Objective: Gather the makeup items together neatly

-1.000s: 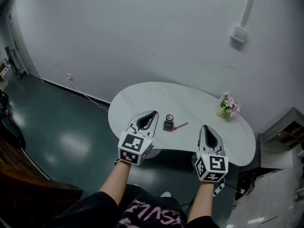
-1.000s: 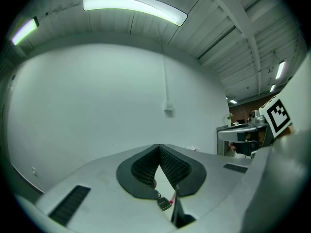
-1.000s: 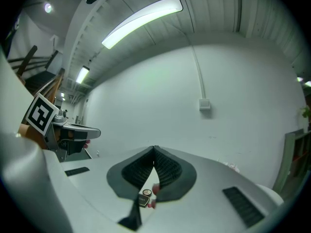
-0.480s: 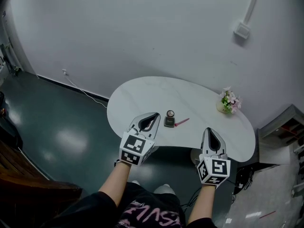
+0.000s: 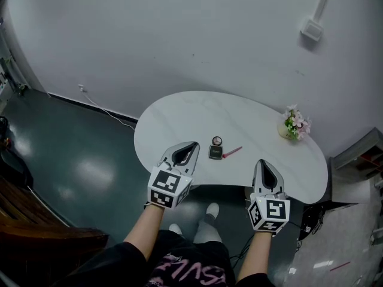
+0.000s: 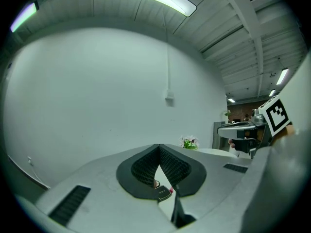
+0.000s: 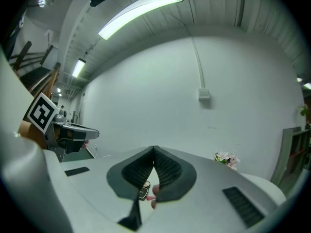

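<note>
**Step in hand (judged):** approach. No item has been gathered yet.

**Gripper state:** The left gripper (image 5: 192,144) has its jaws pressed together with nothing between them. The right gripper (image 5: 260,161) is likewise closed and empty. Both hang at the near edge of the white kidney-shaped tabletop (image 5: 179,115).

**Target location:**
- The dark square compact case (image 5: 215,152) lies ahead of the left gripper's tips, just to their right.
- The small round lidded pot (image 5: 216,140) sits just beyond the case.
- The slim pink stick (image 5: 232,152) lies just beside the case, ahead and to the left of the right gripper.

All three lie between the two grippers and are near each other.

**Procedure:**
1. Part the jaws before descending.
2. Take the stick across its length with the right gripper, because a thin round body is likely to roll.
3. Steady the case with the left gripper. A nudge may suffice.

**Surroundings:** The top looks smooth and hard, so items may slide. A small vase of pink flowers (image 5: 294,125) stands well to the right of the right gripper, so keep clear of it. Beyond the table are a plain white wall (image 5: 179,34) with a wall box (image 5: 312,28) and a glossy dark green floor (image 5: 78,160).
</note>
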The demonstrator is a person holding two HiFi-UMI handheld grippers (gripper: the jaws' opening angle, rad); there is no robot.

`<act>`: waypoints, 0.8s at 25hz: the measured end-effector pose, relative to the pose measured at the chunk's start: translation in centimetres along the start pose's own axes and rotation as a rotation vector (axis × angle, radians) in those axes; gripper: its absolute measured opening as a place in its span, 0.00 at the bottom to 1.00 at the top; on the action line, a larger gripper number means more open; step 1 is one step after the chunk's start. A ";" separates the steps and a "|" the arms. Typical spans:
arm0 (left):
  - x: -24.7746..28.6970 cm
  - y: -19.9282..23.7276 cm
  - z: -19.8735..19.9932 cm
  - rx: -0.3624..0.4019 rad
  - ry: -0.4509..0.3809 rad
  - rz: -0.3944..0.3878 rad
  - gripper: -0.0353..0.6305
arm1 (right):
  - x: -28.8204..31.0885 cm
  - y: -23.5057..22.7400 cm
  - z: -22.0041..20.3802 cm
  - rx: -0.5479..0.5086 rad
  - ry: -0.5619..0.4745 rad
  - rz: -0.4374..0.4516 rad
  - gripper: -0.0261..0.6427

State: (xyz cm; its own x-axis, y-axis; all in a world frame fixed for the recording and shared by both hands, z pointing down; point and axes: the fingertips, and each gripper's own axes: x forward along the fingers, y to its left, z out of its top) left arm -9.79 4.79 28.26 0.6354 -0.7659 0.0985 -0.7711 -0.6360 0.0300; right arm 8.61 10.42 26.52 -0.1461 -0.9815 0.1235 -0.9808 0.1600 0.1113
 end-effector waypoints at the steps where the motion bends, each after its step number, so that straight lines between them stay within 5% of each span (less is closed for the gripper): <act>1: 0.5 0.1 -0.2 -0.001 0.006 0.003 0.07 | 0.5 -0.3 -0.2 0.002 0.002 0.007 0.13; 20: 12.4 3.2 -3.2 -0.029 0.129 0.104 0.07 | 13.0 -6.0 -4.4 -0.017 0.103 0.160 0.13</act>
State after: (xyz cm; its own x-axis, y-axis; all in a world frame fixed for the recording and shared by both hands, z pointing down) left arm -4.46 -6.42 32.80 0.5436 -0.8074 0.2295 -0.8342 -0.5498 0.0420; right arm 13.13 -2.85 31.76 -0.2856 -0.9276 0.2409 -0.9436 0.3161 0.0987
